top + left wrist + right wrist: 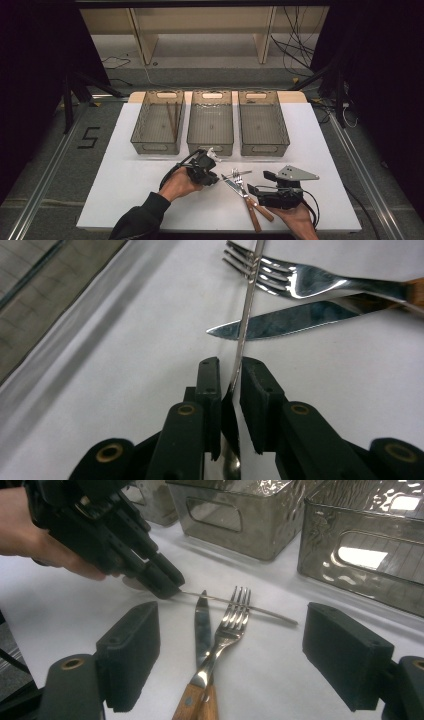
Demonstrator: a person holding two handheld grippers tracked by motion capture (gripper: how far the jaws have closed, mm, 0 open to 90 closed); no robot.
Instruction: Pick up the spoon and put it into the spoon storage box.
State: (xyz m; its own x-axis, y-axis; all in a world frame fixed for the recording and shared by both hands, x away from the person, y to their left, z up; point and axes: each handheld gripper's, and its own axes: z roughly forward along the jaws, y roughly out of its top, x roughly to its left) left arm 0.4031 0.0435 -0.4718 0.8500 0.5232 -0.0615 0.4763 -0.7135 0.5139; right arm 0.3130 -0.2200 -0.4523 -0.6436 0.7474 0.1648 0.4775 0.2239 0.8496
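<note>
While the left tongs (230, 371) are pinching a thin metal utensil (245, 320) near its bowl end, its slim handle is reaching out over the tines of a fork (300, 280) and past the tip of a knife (300, 317), both lying on the white tabletop (125, 365). In the high view, the left tongs (216, 176) are sitting at mid-table, just in front of three ribbed bins (210, 122), with the utensil (239, 174) stretching to the right. The fork (239, 181) and knife (235, 187) are crossing each other, their wooden handles pointing toward the person. The right tongs (230, 655) are standing wide apart with nothing between the pads, facing the crossed fork (232, 622) and knife (202, 625). In the high view, the right tongs (257, 184) are resting near the table's front edge, close to the wooden handles. The left bin (158, 121) is holding two thin dark sticks (172, 120).
</note>
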